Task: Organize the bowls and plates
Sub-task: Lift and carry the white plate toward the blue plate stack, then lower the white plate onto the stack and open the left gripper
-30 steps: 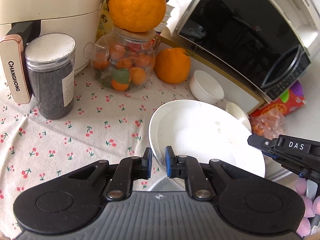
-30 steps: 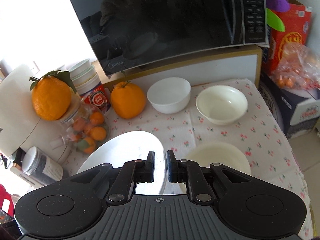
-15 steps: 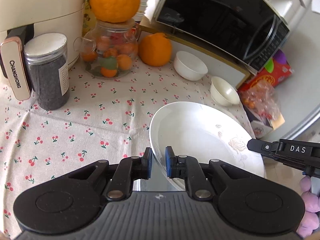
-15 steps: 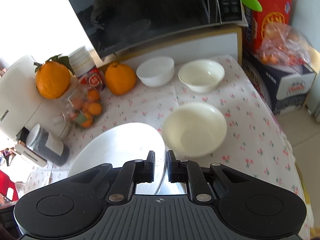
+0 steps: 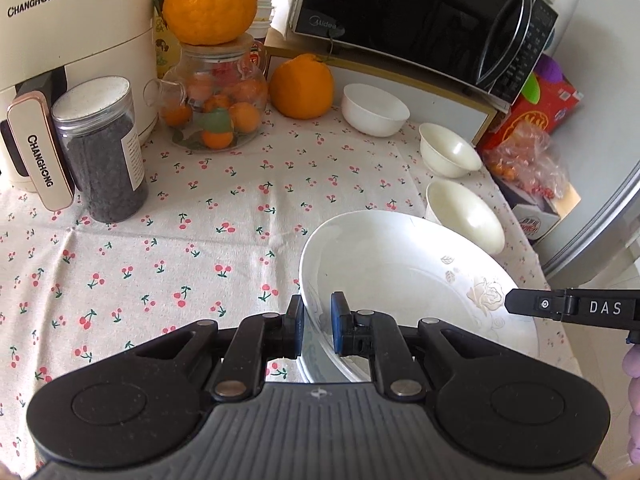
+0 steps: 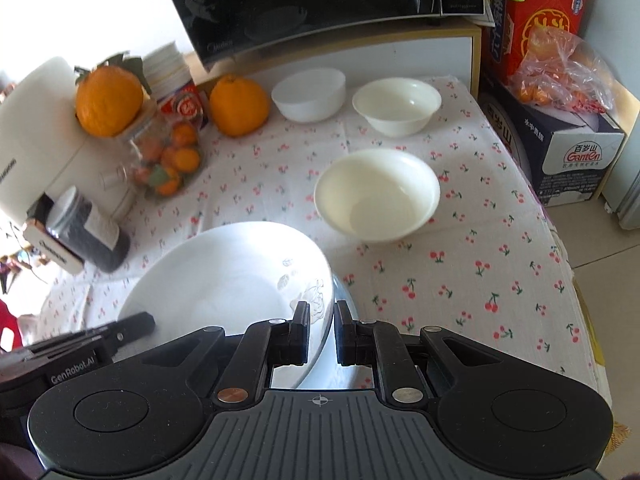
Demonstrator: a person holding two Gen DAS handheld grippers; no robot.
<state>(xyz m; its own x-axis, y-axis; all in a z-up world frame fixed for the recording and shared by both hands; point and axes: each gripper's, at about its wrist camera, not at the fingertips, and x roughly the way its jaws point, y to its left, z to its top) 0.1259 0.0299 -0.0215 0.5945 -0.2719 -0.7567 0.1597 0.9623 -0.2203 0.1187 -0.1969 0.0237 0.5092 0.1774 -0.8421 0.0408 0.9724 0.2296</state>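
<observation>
Both claws clenched on one wide white porcelain plate point(image 5: 408, 280) with rose print: left gripper point(image 5: 317, 326) pinching its near rim at lower centre, right gripper point(image 6: 322, 330) gripping the opposite rim. Held tilted above the cherry-print tablecloth point(image 5: 168, 248), just beside a cream glass bowl point(image 6: 376, 194) at centre.

A cherry-print tablecloth point(image 5: 168, 248) covers the table. At its back left corner stands a cream Changhong appliance point(image 5: 68, 36), with a clear plastic jar of dark grains point(image 5: 102, 148) just in front. Beside these sits a glass jar of small oranges point(image 5: 218, 114) with a large orange point(image 5: 210, 0) resting on its lid. A second large orange point(image 5: 301, 86) lies near the back edge, below a black Midea microwave point(image 5: 416, 20) on a wooden shelf. Past the right edge are a red carton point(image 6: 544, 16) and a plastic bag of small fruit point(image 6: 560, 72).
</observation>
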